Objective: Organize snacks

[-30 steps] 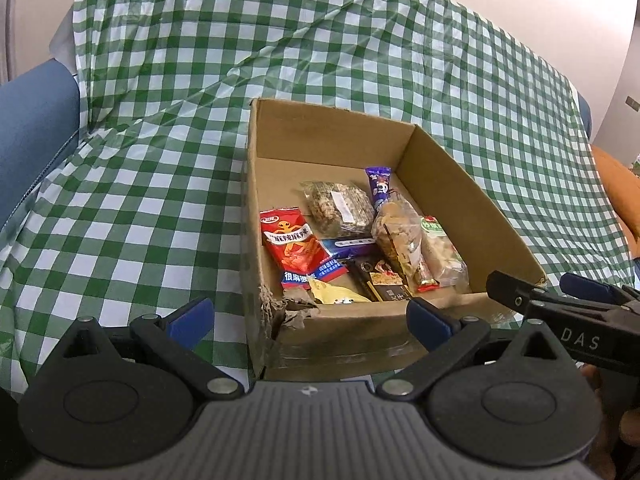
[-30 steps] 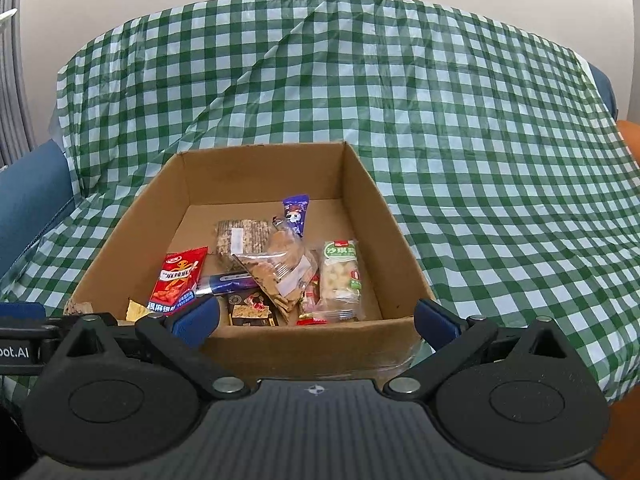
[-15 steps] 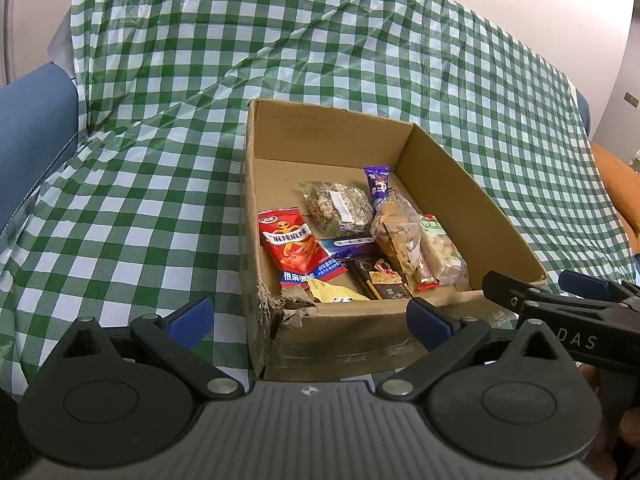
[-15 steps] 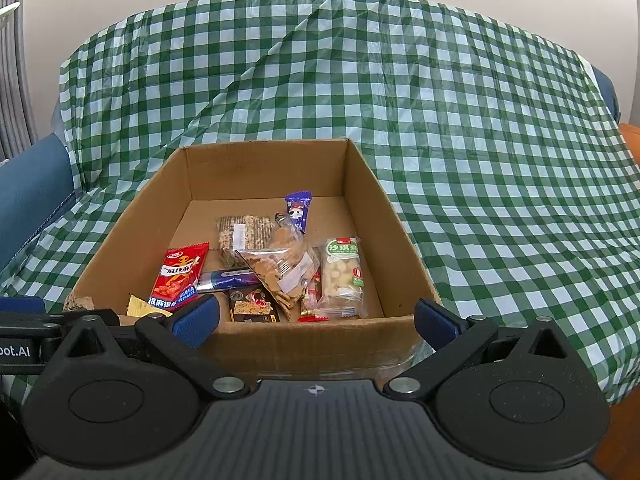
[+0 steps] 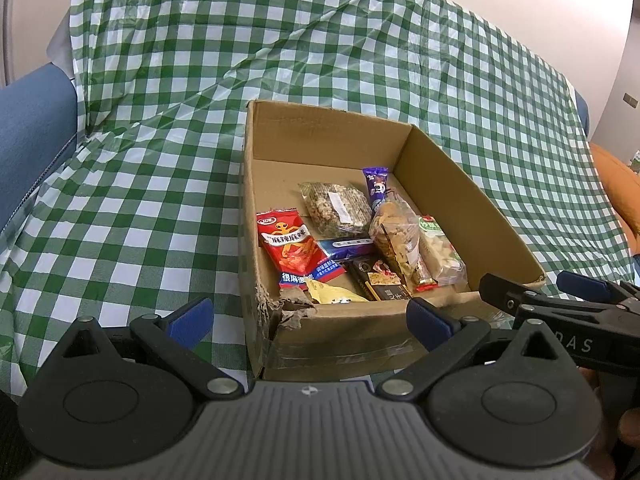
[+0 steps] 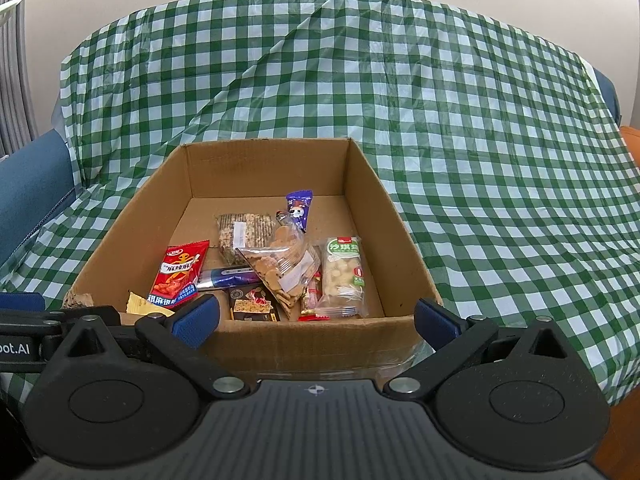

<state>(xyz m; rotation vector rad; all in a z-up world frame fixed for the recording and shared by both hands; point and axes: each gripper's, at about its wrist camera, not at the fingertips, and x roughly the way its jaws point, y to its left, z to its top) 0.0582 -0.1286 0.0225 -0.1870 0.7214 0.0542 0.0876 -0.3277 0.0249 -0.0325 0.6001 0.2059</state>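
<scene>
1. Two claws, both mine, both spread wide and holding nothing: my left claw [image 5: 308, 318] sits at the bottom of the left wrist view, my right claw [image 6: 316, 320] at the bottom of the right wrist view, each just short of the near wall of the cardboard box [image 6: 264, 160].
2. All the snacks I can see are already inside the box, bunched toward its near half: the red spicy packet [image 6: 178, 272] at lower left, the clear cookie bag [image 6: 280, 268] in the middle lying over its neighbours, the green-labelled cake packet [image 6: 344, 276] to the right, and the purple wrapper [image 6: 298, 208] behind.
3. No snack shows on the green checked cloth [image 6: 480, 140] around the box, so I judge the job nearly finished, or only tidying remains.
4. Risk one: the box's near-left corner [image 5: 280, 308] is torn and soft. Pushing a claw against it could crumple the wall or shove the box across the slippery cloth.
5. Risk two: reaching for the cookie bag from above could pinch the packets beneath it, or crush the cookies.
6. Risk three: my claws sit close together, so moving both at once could make them collide.
</scene>
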